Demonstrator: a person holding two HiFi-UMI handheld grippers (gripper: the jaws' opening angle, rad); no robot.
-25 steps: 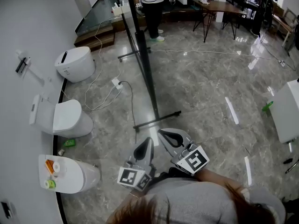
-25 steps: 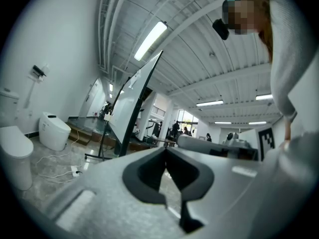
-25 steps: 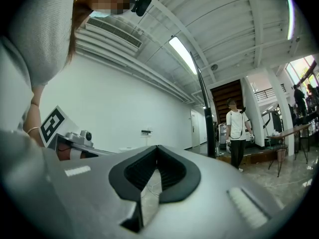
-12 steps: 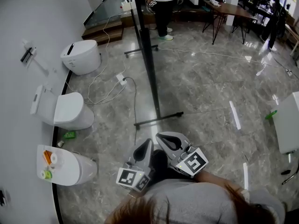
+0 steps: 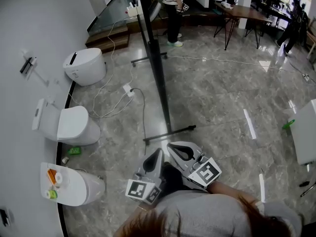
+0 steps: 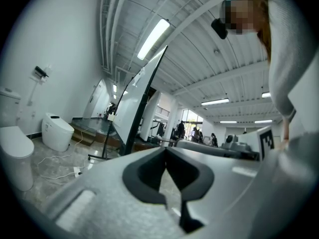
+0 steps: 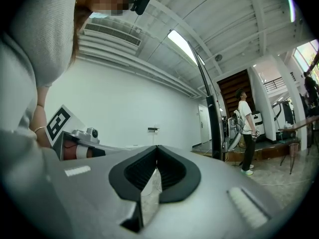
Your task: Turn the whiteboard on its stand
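A row of toilets (image 5: 70, 126) lines the white wall at the left; a white power strip (image 5: 127, 89) with trailing cables lies on the marble floor (image 5: 217, 98) just right of them; the whiteboard (image 5: 154, 58) stands upright on its stand in the middle of the floor, seen edge-on as a dark post; its near foot (image 5: 170, 132) rests just ahead of the grippers; the left gripper (image 5: 155, 157) is held low in front of the person, jaws closed tip to tip with nothing between them; the right gripper (image 5: 177, 150) sits just beside it, likewise closed and empty; neither touches the whiteboard; further right, a person (image 5: 173, 9) stands beyond the board.
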